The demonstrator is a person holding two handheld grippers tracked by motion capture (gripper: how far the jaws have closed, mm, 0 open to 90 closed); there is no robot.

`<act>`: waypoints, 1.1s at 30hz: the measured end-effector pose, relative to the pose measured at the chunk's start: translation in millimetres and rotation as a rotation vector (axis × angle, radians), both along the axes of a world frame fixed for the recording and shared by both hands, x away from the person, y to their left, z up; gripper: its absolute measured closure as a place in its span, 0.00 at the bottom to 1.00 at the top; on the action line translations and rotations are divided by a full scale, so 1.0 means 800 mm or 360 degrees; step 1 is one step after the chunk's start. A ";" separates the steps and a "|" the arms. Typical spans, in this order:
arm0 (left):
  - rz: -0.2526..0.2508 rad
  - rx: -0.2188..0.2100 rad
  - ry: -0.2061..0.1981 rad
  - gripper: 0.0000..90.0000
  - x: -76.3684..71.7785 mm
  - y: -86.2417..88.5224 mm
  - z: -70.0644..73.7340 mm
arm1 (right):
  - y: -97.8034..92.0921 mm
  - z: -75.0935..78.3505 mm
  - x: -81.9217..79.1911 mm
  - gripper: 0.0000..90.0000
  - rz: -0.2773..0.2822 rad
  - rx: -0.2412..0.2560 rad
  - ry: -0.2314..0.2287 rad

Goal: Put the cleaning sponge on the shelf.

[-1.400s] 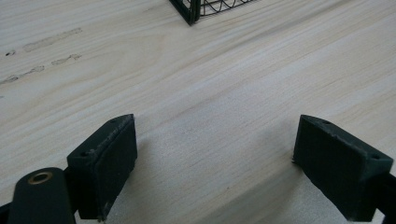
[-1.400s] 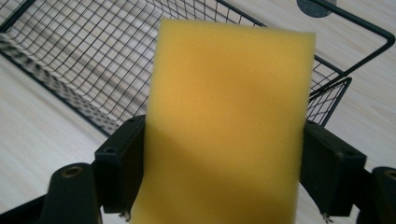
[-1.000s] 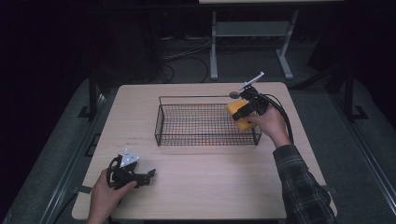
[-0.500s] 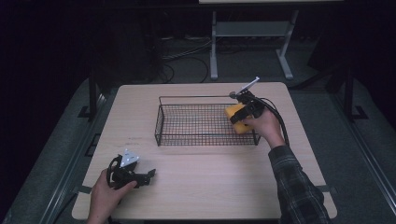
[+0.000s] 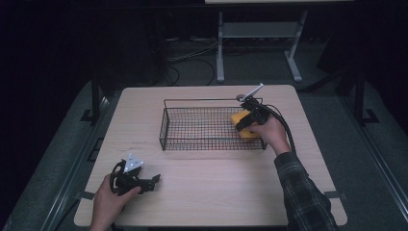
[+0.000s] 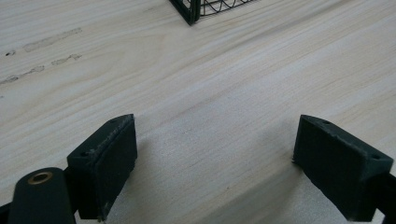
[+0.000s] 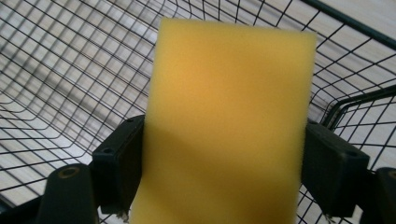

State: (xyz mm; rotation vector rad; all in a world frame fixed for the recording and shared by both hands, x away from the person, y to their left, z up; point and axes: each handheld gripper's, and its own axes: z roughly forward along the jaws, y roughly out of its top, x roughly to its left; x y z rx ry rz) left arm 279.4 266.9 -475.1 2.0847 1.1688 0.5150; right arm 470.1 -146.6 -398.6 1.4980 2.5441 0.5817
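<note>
A yellow sponge (image 5: 245, 125) hangs over the right end of a black wire basket (image 5: 192, 139), gripped by my right gripper (image 5: 248, 122). In the right gripper view the sponge (image 7: 224, 126) sits squeezed between the two black jaws, with the basket's mesh (image 7: 60, 70) below and behind it. My left gripper (image 5: 149, 182) rests on the table near the front left corner, held by a hand. In the left gripper view its jaws stand wide apart, the left gripper (image 6: 215, 163) holding nothing over bare wood.
The light wooden table (image 5: 211, 192) has open room in front of the basket and at its left. A basket corner (image 6: 189, 11) shows at the top of the left gripper view. Beyond the table stand a metal stand (image 5: 255, 33) and floor cables.
My right gripper has carried the sponge a little left and down, further over the basket's right end. The left gripper has stayed put.
</note>
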 end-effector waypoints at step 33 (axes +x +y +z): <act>0.0000 0.0000 0.0000 0.14 0.000 0.000 0.000 | -0.009 0.014 -0.014 0.20 0.0027 0.0021 -0.0024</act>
